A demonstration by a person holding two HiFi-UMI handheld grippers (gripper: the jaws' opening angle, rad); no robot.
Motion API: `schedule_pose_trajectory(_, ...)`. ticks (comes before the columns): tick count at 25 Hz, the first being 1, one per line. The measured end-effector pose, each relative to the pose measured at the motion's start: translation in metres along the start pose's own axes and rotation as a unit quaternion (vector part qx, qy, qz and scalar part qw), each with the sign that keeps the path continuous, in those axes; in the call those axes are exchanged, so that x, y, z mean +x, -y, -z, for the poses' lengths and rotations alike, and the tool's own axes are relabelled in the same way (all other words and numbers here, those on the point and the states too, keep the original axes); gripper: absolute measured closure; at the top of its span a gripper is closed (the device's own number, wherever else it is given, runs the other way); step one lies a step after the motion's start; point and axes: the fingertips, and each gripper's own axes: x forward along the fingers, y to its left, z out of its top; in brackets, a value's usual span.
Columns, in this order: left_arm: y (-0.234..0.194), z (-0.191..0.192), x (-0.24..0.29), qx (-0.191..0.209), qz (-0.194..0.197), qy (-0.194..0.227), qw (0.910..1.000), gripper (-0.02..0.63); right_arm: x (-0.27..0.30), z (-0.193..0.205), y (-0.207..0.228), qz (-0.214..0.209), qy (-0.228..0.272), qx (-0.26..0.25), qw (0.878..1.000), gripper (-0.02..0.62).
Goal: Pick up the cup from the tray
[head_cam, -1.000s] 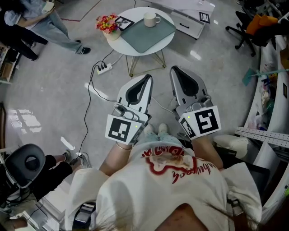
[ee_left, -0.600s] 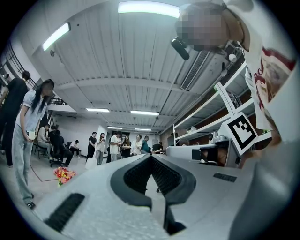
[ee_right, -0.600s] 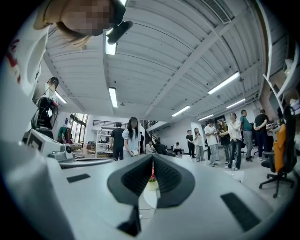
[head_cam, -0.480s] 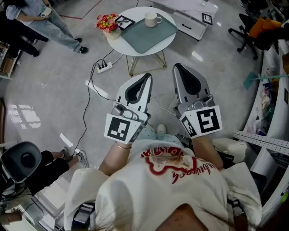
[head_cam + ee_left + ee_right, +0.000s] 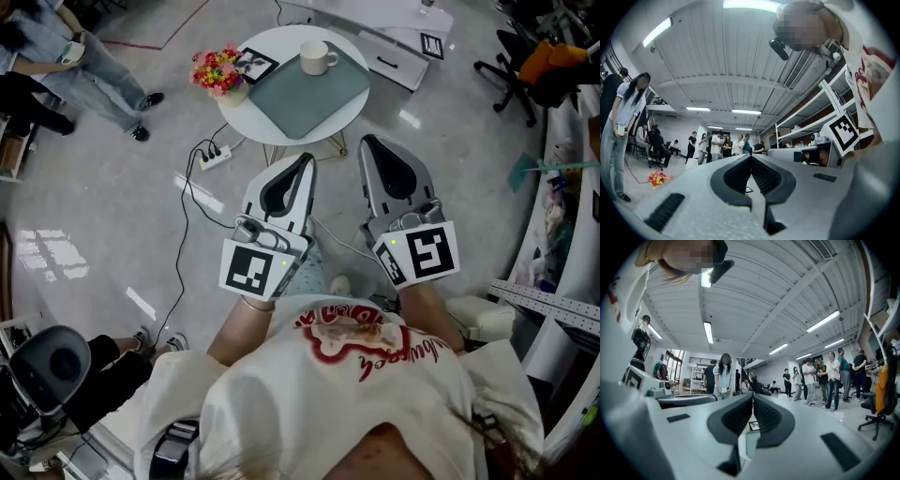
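left tool (image 5: 306, 161) and right tool (image 5: 368, 142), jaws pressed together on nothing, hang over glossy grey floor (image 5: 103, 206); well ahead, a round white table (image 5: 251, 101) bears tray (image 5: 314, 86) and cup (image 5: 316, 56).

A round white table (image 5: 240, 105) is standing on a pale grey floor (image 5: 112, 216). A bunch of flowers (image 5: 216, 69) is sitting at the table's left edge, and a framed picture (image 5: 253, 64) is lying on the table just beside it. A white power strip (image 5: 214, 156) is lying on the floor near the table's legs, its black cable (image 5: 184, 216) trailing away from the table. A person (image 5: 89, 66) is standing well left of the table. A black office chair (image 5: 511, 61) is standing well right of it.
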Motion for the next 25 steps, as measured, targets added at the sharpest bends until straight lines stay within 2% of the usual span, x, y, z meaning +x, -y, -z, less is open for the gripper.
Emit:
schedule_pose_trajectory(6, -0.072, 0.010, 0.057, 0.004, 0.034, -0.013, 0.9993, 0.592, 0.090, 0.000, 0.024, 0.028, 0.008, -0.001, 1.000, 0.568)
schedule_pose_trajectory(10, -0.102, 0.010, 0.090, 0.010, 0.056, -0.011, 0.9983, 0.592, 0.127, -0.001, 0.041, 0.048, 0.009, -0.001, 0.999, 0.568)
schedule_pose_trajectory(13, -0.110, 0.017, 0.100, -0.007, 0.063, -0.018, 0.9978, 0.592, 0.142, 0.005, 0.050, 0.056, -0.003, 0.001, 0.998, 0.568)
schedule_pose_trajectory(15, -0.116, 0.021, 0.110, -0.005, 0.067, -0.019, 0.9976, 0.592, 0.150, 0.009, 0.058, 0.063, -0.007, 0.003, 0.998, 0.568)
schedule_pose_trajectory(19, -0.121, 0.028, 0.122, -0.019, 0.057, -0.016, 0.9981, 0.592, 0.161, 0.023, 0.076, 0.069, -0.018, 0.006, 0.997, 0.568)
schedule_pose_trajectory(25, -0.120, 0.047, 0.137, -0.036, 0.072, -0.021, 0.9965, 0.592, 0.195, 0.087, 0.112, 0.051, -0.063, 0.048, 0.996, 0.566)
